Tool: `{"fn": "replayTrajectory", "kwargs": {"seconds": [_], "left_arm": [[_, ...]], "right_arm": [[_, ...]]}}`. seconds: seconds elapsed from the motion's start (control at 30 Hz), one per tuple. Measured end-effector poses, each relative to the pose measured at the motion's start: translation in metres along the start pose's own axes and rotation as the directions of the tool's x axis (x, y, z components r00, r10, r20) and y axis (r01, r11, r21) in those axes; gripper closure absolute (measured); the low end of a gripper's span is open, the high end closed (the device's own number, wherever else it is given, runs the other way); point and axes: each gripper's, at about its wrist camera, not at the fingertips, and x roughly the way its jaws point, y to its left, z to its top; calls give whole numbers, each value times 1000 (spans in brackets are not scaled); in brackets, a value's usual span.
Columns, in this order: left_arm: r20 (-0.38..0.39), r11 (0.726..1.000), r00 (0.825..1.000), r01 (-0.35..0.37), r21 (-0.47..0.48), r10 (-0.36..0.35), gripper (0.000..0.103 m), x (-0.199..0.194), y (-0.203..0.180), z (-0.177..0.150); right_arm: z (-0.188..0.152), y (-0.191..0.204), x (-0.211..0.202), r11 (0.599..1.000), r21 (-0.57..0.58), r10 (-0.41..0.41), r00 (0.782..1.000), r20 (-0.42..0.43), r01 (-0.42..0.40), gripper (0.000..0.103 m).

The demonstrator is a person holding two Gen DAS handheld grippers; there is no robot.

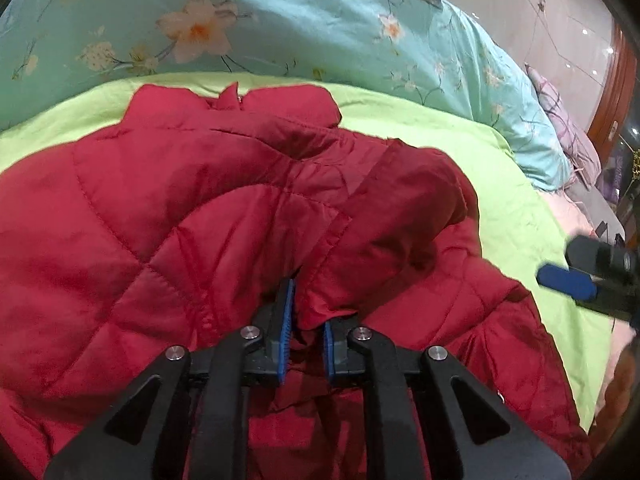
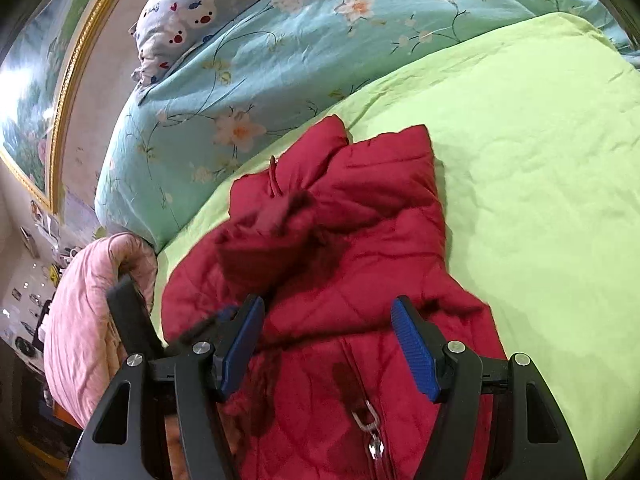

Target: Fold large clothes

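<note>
Pinching puffy quilted red jacket (image 1: pixel 168 216), left gripper (image 1: pixel 308 320); right gripper (image 2: pixel 328 344) spread.

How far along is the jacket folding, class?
Done: the red quilted jacket lies zipped on the green blanket, one sleeve brought over its body. In hand: the left gripper pinches that sleeve's end; the right gripper hovers open. Left: the body is unfolded.
</note>
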Motion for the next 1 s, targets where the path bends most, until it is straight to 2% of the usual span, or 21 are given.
{"fn": "replayTrajectory", "kwargs": {"seconds": [0.13,0.27,0.33,0.4,0.47,0.53,0.67,0.73,0.77,0.87,0.93,1.0], "left_arm": [[-6,1000,1000,24,10,-24,89,-4,-1,-3],[-6,999,999,44,22,-44,80,-5,-5,-5],[-6,998,999,40,38,-39,78,-6,-8,-6],[-11,997,998,58,41,-57,71,-9,-8,-7],[-10,996,996,85,38,-85,58,-14,-7,-9],[-6,995,995,97,37,-97,56,-20,-5,-12],[-25,992,991,129,7,-129,56,-37,6,-20],[-13,990,990,140,-22,-141,56,-54,15,-24],[0,990,990,139,-33,-139,56,-64,20,-25],[58,991,992,115,-71,-111,56,-96,41,-21],[100,993,993,70,-100,-60,56,-113,60,-15],[142,992,990,-3,-126,21,48,-126,80,-6]], "right_arm": [[14,2,16,999,21,34,999,-16,-34,34],[28,7,42,994,62,93,995,-37,-91,34],[35,5,60,989,102,110,992,-57,-103,34],[38,1,76,984,142,116,990,-82,-104,35],[39,-5,92,977,189,125,987,-105,-103,43],[38,-9,99,973,209,126,986,-113,-100,50],[37,-6,101,979,179,116,987,-114,-95,66],[38,-5,101,984,160,103,988,-118,-83,89],[38,-4,100,985,151,101,988,-118,-83,93],[40,-4,96,986,140,106,988,-108,-91,95],[43,0,87,988,114,115,989,-93,-104,96],[51,8,71,991,68,120,991,-60,-116,96]]}}
